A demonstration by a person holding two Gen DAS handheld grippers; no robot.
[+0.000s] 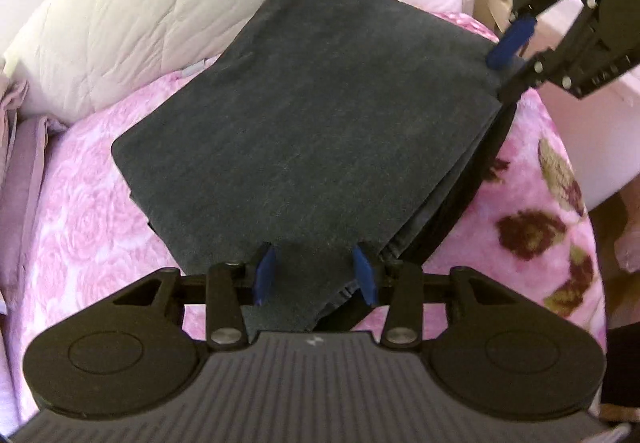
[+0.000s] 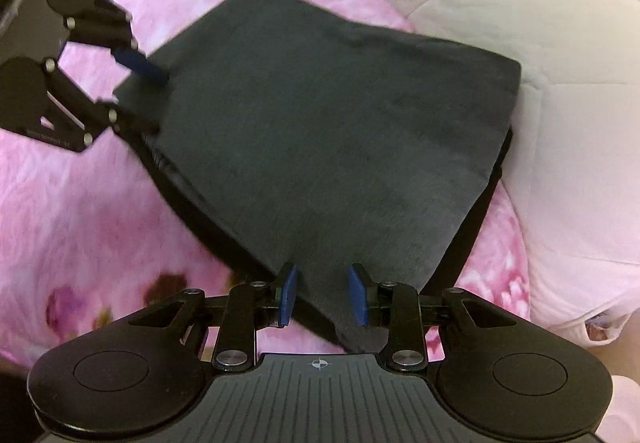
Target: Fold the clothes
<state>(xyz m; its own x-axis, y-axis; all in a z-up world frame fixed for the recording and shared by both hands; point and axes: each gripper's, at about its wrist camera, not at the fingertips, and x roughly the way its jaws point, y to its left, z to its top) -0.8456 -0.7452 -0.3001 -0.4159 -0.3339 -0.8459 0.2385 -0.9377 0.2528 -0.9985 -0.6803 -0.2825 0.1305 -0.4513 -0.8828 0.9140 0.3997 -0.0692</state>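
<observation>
Looks like we're mid-fold here. The dark grey garment (image 1: 304, 131) lies on the pink floral blanket (image 1: 80, 211), already doubled over into a rough rectangle with several layers showing along one edge, and a white quilted pillow (image 1: 132, 15) sits just beyond its far side.

Each hand has a corner of the near edge. In the left wrist view the left gripper (image 1: 316, 275) has its blue pads (image 1: 265, 271) on either side of a tab of the grey cloth, which runs up between them. The jaws stand at a middling gap, not wide, and the fabric fills it, so I read it as a grip on bunched cloth. Same story on the other side: the right gripper (image 2: 324, 295) has a corner of the garment pinched between its pads (image 2: 289, 293), and the left view also shows it clamped on the far corner.

My guess at the step — both corners are taken and the next fold is about to be carried across. What it calls for: lift both corners together, keep the edge taut between the two grippers so the layers don't slide apart, then lay it over the far edge near the pillow and let go evenly.

The right view is a bit blurred, so exactly how many layers are caught there I can't tell.
</observation>
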